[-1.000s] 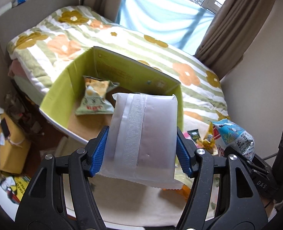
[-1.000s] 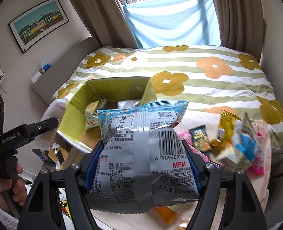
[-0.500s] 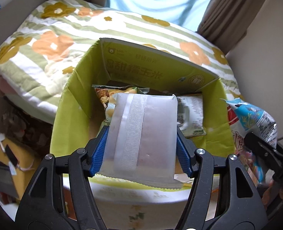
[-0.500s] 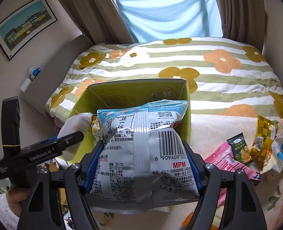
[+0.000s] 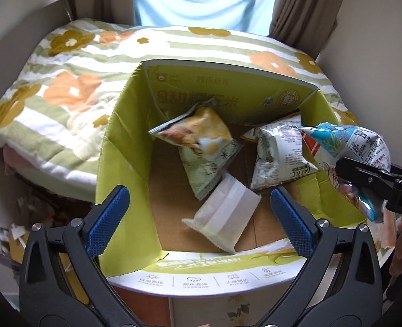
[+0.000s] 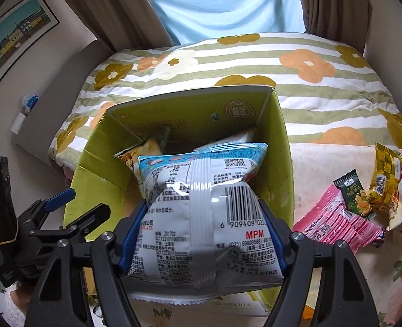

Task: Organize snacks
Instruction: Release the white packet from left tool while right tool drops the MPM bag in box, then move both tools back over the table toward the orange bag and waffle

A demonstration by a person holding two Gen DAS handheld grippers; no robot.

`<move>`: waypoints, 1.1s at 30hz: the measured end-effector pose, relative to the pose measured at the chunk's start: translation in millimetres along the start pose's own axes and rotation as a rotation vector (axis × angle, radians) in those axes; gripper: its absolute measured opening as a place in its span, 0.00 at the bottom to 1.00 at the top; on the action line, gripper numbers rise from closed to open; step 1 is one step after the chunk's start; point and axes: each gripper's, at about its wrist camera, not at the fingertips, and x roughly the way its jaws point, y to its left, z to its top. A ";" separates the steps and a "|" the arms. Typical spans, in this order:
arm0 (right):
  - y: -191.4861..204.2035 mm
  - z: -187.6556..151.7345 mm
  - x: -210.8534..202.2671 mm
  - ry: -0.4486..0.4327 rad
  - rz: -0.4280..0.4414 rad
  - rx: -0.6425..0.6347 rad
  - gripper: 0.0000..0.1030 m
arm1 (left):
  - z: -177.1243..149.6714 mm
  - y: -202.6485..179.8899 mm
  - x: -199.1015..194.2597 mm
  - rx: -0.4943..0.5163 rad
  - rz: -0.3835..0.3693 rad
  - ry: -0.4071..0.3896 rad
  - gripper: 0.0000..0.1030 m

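Box (image 5: 124, 141) floor: pouch (image 5: 225, 212) below tool (image 5: 198, 212)

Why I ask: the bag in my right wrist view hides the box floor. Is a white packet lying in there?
Observer: Yes, a white packet lies on the floor of the box, near the front wall.
Operator: Any bare floor for my blue bag?
Observer: Yes, bare cardboard shows left of the white packet.
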 end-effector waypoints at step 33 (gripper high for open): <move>13.9 -29.3 -5.8 0.025 -0.029 -0.044 0.97 | -24.4 9.4 -25.8 -0.070 -0.027 -0.011 0.99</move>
